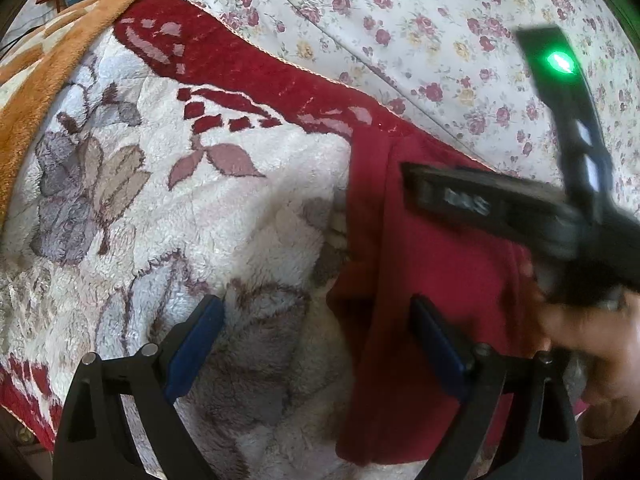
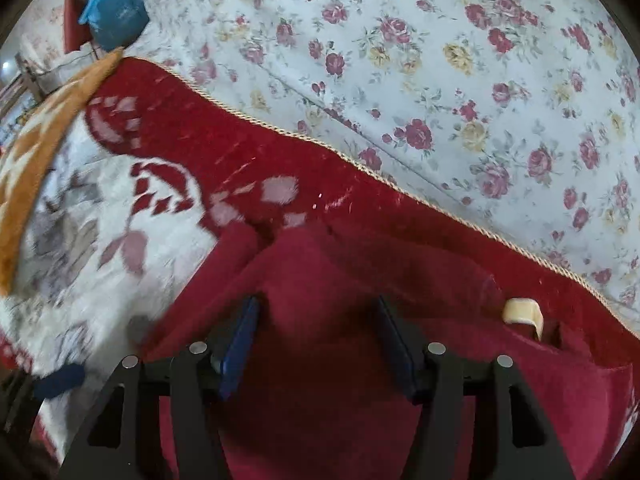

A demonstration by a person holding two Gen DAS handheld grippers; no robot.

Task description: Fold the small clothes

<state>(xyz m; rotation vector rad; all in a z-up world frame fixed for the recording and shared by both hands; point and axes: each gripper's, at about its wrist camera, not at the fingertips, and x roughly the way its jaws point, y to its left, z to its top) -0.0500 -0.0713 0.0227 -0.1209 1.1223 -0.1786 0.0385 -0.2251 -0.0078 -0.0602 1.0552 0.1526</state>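
A small dark red garment (image 1: 416,280) lies on a fluffy white and red blanket (image 1: 168,208). In the left wrist view my left gripper (image 1: 316,340) is open, its right finger over the garment's left edge and its left finger over the blanket. The right gripper's black body (image 1: 520,208) crosses above the garment, blurred. In the right wrist view my right gripper (image 2: 316,336) is open just above the garment (image 2: 328,280), with red cloth bunched between the blue pads. A cream label (image 2: 522,312) shows at the garment's right.
A floral bedsheet (image 2: 440,60) covers the bed beyond the blanket's corded edge. An orange blanket (image 1: 44,80) lies at the left. A blue bag (image 2: 114,12) sits at the far left corner. The person's hand (image 1: 592,344) is at the right.
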